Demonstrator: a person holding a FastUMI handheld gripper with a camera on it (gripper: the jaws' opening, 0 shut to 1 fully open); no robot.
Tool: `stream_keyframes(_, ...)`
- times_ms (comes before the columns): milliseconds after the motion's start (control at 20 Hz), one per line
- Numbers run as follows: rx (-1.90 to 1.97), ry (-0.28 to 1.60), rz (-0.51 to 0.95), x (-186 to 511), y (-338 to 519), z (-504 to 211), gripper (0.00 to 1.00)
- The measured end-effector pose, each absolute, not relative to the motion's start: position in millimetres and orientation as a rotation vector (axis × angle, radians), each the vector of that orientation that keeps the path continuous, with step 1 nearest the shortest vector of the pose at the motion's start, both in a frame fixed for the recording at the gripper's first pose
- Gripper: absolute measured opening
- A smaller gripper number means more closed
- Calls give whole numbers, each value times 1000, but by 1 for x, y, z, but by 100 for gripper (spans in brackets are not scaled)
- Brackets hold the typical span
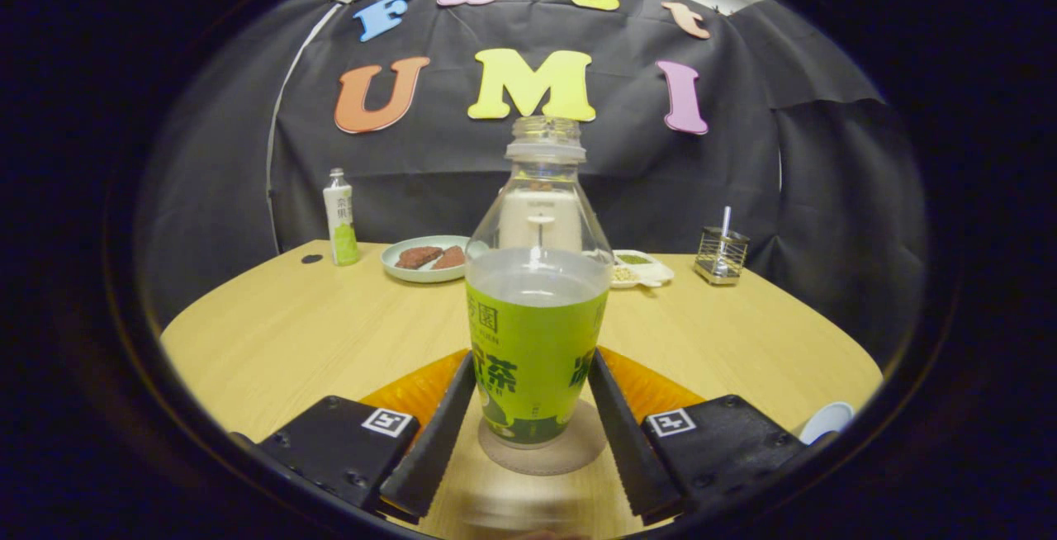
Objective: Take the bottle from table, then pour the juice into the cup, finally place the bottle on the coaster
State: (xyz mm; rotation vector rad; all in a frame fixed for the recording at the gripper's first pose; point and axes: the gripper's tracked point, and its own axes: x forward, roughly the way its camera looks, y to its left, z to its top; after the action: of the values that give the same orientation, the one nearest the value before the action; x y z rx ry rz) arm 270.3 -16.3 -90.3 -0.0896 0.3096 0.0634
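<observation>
Gripper (533,428): fingers spread to either side of the bottle's lower body, angled in toward it. Inner faces sit right at the label's edges; can't tell if both press on it or just flank it.
Fingers (433,441): ridged inner faces, one each side of the bottle; tips reach abt halfway up the label.
Bottle (537,309): upright, between the fingers, centred. Clear plastic w/ green label on lower half, no cap on, neck open. Liquid level sits just above the label's top; upper part looks empty.
Coaster (570,453): round, tan, flat on the table directly under the bottle. Bottle's base rests on it, rim showing around the base on the near side.
Orange mat (409,391): flat under the coaster, showing left and right of the bottle behind the fingers.
Table (289,333): light wood, round-edged, carries all of it.
Cup (826,420): pale rim only, right of the bottle, past the right finger at the table's near edge; mostly cut off.
Plate (405,269): pale green, beyond the bottle to its left, two brown pieces on it.
Small bottle (340,218): upright, capped, white and green, further left of the plate, well apart from the main bottle.
White tray (652,272): beyond the bottle, just to its right, partly hidden by it; green and pale bits in it.
Wire holder (721,255): beyond the bottle, far right, a white stick standing in it.
</observation>
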Motion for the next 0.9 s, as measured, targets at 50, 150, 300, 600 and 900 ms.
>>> stream_keyframes(50, -104, 322, 56, 271, -20, -92, 97)
stream_keyframes(150, -114, 330, 50, 266, -22, -92, 100)
stream_keyframes(300, -121, 300, 91, 258, -14, -83, 100)
stream_keyframes(600, -154, 300, 113, 219, -12, -79, 100)
stream_keyframes(900, -114, 225, 64, 159, -40, -41, 100)
